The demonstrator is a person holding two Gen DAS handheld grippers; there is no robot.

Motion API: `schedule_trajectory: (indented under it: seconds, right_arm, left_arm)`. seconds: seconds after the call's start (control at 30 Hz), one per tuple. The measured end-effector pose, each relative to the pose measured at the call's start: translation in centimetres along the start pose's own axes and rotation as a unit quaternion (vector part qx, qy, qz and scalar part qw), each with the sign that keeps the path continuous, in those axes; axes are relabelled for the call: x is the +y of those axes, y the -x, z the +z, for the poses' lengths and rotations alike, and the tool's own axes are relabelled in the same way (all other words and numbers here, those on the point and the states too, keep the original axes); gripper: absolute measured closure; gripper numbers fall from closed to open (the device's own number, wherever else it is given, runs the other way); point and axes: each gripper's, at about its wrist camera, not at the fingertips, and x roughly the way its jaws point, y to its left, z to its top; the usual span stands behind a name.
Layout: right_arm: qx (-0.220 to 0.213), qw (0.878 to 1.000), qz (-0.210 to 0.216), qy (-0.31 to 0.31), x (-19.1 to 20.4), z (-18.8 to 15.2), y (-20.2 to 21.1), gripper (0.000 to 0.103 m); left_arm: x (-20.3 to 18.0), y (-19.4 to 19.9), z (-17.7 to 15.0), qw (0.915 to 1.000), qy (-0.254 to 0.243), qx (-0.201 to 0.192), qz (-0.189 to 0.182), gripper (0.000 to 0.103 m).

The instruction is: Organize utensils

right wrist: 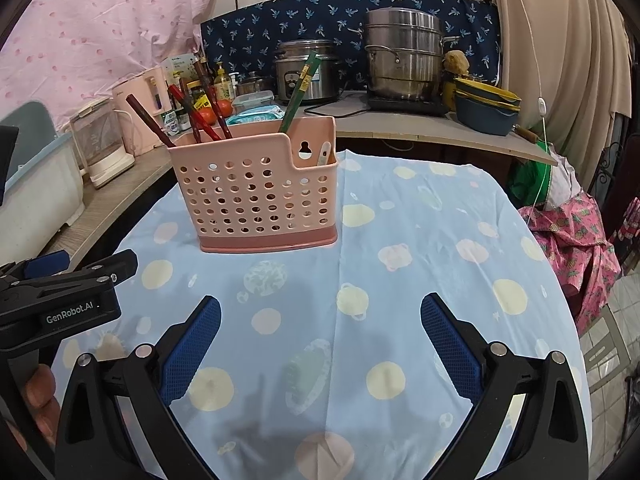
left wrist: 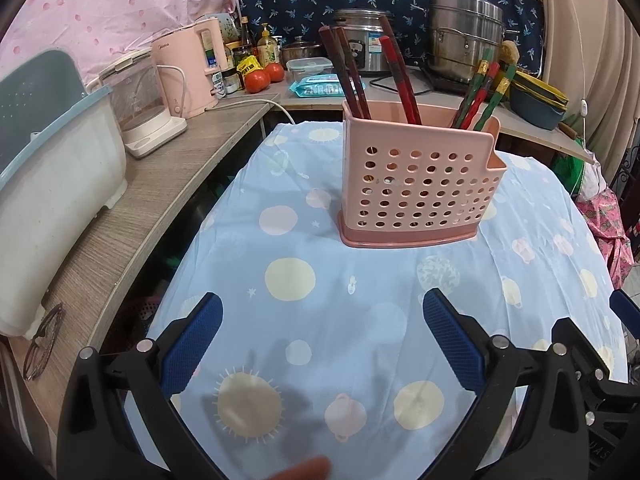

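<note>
Two grippers are in your hands, both held low over the pale blue tablecloth printed with suns and planets (left wrist: 304, 240), and both grip nothing. Starting at your left, the left gripper (left wrist: 322, 344) has its blue-padded black fingers (left wrist: 192, 348) spread wide, with only cloth between them; in the right wrist view its black body (right wrist: 60, 300) shows at the left edge, with your fingertips (right wrist: 40, 396) wrapped below it. Along the left side runs a grey wood-grain counter (left wrist: 160, 184) carrying a white tub with a blue rim (left wrist: 52, 200), a clear glass kettle on a white base (left wrist: 140, 108) and a pink electric kettle (left wrist: 192, 68). Ahead of you, upright on the cloth and well apart from both grippers, stands the pink perforated plastic utensil holder (left wrist: 416, 184). Dark red chopsticks (left wrist: 352, 76) lean in its left compartment, and green-and-red chopsticks with gold bands (left wrist: 480, 96) lean in its right one. From the right wrist view a green chopstick (right wrist: 298, 92) rises near the holder's stepped-down corner. Behind it sit a steel rice cooker (right wrist: 304, 72) and a stacked steel steamer pot (right wrist: 404, 60). At your right, the right gripper (right wrist: 320, 344) also has its jaws spread wide over bare cloth.
</note>
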Motion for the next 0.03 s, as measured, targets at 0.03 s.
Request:
schedule_trajectory:
  seconds: [0.03]
  right_arm:
    - [0.0, 1.0, 0.0, -0.001, -0.08, 0.01, -0.06, 0.007]
  left_arm:
    - [0.0, -0.03, 0.0, 1.0, -0.001, 0.0, -0.001, 0.007]
